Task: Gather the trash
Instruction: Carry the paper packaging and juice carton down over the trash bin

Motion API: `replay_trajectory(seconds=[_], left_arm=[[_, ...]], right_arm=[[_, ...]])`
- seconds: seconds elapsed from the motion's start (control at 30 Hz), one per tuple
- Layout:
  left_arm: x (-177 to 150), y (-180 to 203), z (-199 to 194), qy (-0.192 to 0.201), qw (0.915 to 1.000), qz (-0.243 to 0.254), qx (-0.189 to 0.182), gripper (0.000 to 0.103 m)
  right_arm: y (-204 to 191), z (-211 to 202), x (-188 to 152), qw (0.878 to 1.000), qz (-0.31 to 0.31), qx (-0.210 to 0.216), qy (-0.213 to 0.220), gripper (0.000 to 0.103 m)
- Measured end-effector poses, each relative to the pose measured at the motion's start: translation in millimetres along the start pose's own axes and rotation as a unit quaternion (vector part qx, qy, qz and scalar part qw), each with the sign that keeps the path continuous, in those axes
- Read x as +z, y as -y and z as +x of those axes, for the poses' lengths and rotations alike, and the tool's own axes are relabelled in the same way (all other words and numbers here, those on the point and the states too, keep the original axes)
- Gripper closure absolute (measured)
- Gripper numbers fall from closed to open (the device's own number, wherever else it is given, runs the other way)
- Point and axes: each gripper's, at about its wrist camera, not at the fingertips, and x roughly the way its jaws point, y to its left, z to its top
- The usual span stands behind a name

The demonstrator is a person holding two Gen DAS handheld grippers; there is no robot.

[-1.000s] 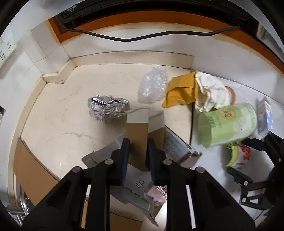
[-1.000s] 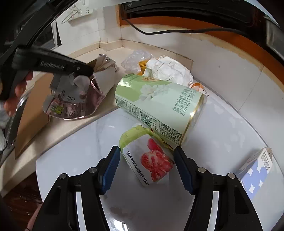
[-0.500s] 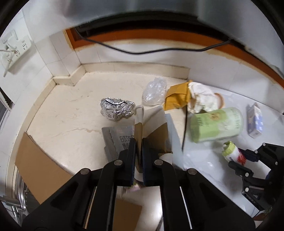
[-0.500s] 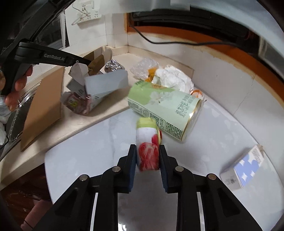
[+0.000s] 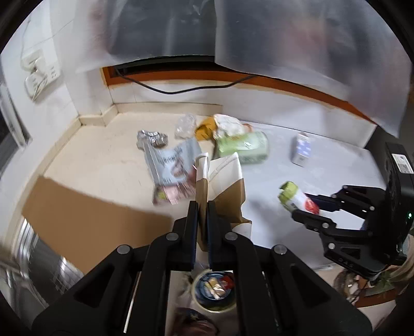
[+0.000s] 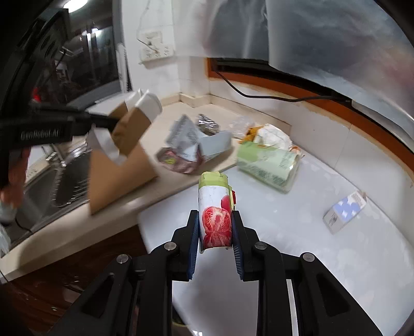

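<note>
Partly blurred, left claw (image 5: 203, 206) pinches a paper bag (image 5: 222, 186); right claw (image 6: 214, 227) clamps a tomato carton (image 6: 214, 209).

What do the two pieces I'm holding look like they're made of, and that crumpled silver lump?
Brown and white piece in the left gripper: matte cardboard, folded flat along creases. Tomato carton in the right gripper: probably coated paperboard, glossy print, slightly dented. Silver lump: likely aluminium foil, shiny and wrinkled.

Dim, cool indoor light, brightest on white desk (image 6: 323, 253); ceiling lamp (image 6: 75, 4) glowing top left in right view. Heavy motion blur in left view, fisheye bending and black vignette at edges.
</note>
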Motion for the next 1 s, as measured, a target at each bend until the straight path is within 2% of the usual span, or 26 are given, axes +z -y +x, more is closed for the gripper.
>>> replay_trajectory(seconds=[0.13, 0.23, 0.37, 0.47, 0.8, 1.0], left_arm=[[-44.9, 5.0, -28.6, -0.005, 0.9991, -0.036, -0.022, 0.099], [-77.6, 8.8, -44.2, 0.018, 0.9983, -0.055, -0.009, 0.099], [-133.2, 11.1, -59.6, 0.051, 0.9932, -0.105, 0.006, 0.099], [-172.2, 16.9, -56.9, 0.053, 0.99, -0.13, 0.012, 0.099], [-266.0, 37.3, -10.6, 0.001, 0.9884, -0.149, 0.029, 0.099], [-299.2, 38.2, 27.0, -0.03, 0.9888, -0.141, 0.038, 0.099]], right_arm=[[-33.5, -35.9, -23.0, 1.0, 0.001, 0.01, 0.023, 0.08], [-58.1, -58.4, -43.3, 0.999, 0.004, 0.018, 0.043, 0.08], [-89.9, -79.5, -71.8, 0.998, 0.004, 0.028, 0.059, 0.08], [-109.1, -85.6, -94.8, 0.998, -0.001, 0.026, 0.061, 0.08], [-134.6, -44.0, -158.7, 0.999, 0.019, 0.032, 0.0, 0.08], [-135.9, 3.4, -194.7, 0.998, 0.027, 0.035, -0.04, 0.08]])
